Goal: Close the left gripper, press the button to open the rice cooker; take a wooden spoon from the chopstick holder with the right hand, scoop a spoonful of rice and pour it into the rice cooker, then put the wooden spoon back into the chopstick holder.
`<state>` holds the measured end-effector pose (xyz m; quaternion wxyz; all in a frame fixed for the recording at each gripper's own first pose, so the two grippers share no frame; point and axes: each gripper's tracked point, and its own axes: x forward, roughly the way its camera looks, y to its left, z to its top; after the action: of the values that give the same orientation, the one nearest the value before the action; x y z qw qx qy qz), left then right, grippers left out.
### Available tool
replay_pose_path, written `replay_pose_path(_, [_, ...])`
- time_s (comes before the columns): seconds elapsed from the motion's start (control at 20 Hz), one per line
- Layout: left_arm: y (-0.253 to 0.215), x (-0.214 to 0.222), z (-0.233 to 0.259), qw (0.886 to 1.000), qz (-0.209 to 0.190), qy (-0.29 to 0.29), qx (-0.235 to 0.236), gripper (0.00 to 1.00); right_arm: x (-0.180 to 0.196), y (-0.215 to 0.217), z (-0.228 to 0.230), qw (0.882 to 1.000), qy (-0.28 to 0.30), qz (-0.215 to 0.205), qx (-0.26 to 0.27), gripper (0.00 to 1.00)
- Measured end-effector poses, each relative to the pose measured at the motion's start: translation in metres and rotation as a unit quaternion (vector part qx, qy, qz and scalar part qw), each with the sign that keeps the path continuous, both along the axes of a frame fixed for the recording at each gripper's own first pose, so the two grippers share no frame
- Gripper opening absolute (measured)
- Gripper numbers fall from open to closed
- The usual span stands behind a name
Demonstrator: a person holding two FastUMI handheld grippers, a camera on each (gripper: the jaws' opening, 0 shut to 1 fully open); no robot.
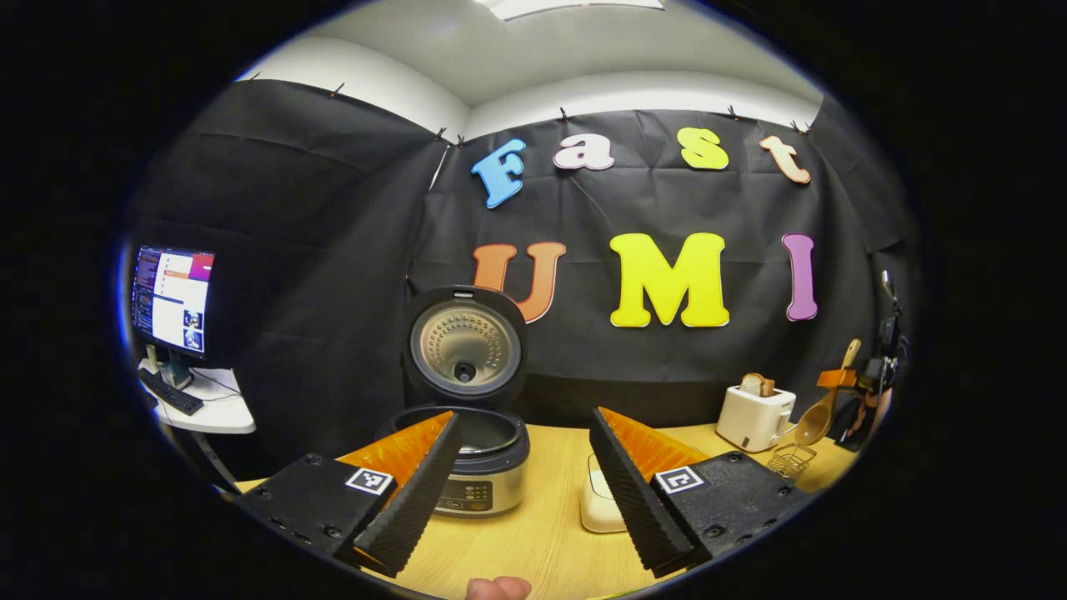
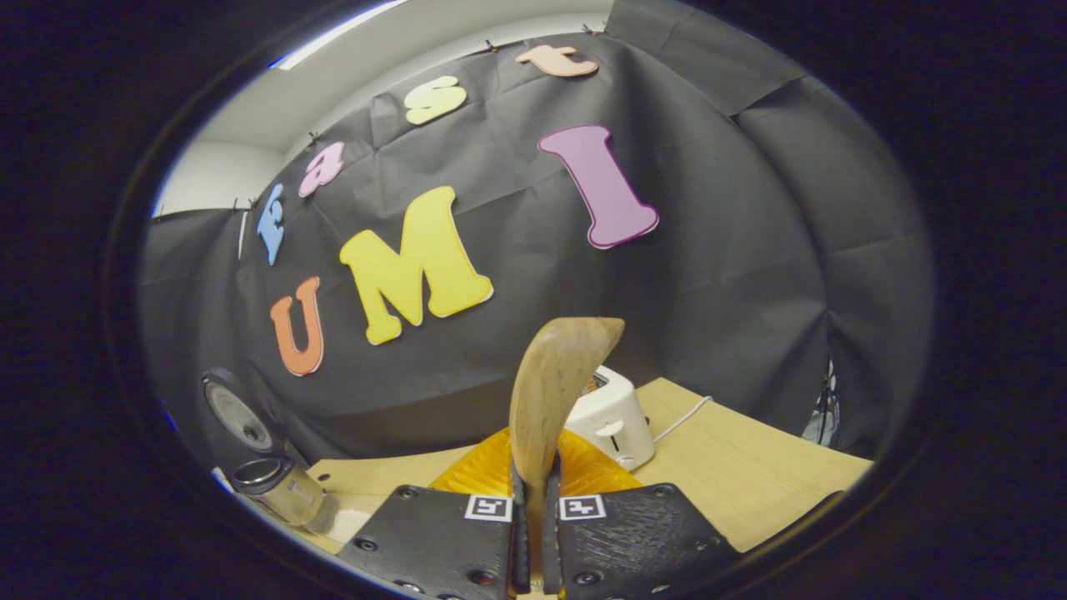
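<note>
Wooden table (image 1: 550,533) carried the cooker (image 1: 467,467) at the near left in the left gripper view, its lid (image 1: 465,343) standing upright and fully raised behind the pot. The inner pot (image 1: 488,433) lay open to view, but what it held could not be told. Just right of the cooker, near the table's front, sat a white container (image 1: 596,508), mostly hidden by a finger of the left gripper (image 1: 521,492); its contents could not be seen. Far right stood a white toaster (image 1: 754,417) with a slice of bread (image 1: 757,384) poking from its slot. Right of the toaster was a small wire holder (image 1: 792,458).

The left gripper's jaws stood wide apart and gripped nothing, the cooker showing between and behind them. A fingertip (image 1: 498,588) showed at the bottom edge.

Above the wire holder, in the same view, the right gripper (image 1: 842,382) held the spoon (image 1: 821,412) by its handle, bowl hanging down toward the holder but clear of it.

In the right gripper view, the right gripper (image 2: 534,500) was closed tight on the spoon (image 2: 554,392), both fingers pressing its handle, the bowl rising up and away from the jaws. Behind it stood the toaster (image 2: 613,421); the cooker (image 2: 271,483) lay far left.
</note>
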<state>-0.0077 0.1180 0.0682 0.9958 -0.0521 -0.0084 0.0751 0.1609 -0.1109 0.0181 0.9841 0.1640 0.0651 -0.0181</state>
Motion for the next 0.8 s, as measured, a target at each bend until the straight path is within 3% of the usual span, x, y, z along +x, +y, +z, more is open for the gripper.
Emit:
replay_pose_path(0.45, [0.020,-0.003,-0.009,1.000,0.014,0.010,-0.006,0.98,0.011,0.009,-0.040,0.998,-0.003,-0.014,-0.068,0.06])
replay_pose_path(0.6, [0.022,-0.004,-0.010,1.000,0.015,0.012,-0.001,0.98,0.015,0.017,-0.060,0.998,0.016,-0.004,-0.065,0.06])
replay_pose_path(0.8, [0.025,-0.004,-0.013,1.000,0.018,0.019,0.004,0.98,0.018,0.023,-0.074,0.998,0.032,0.009,-0.057,0.13])
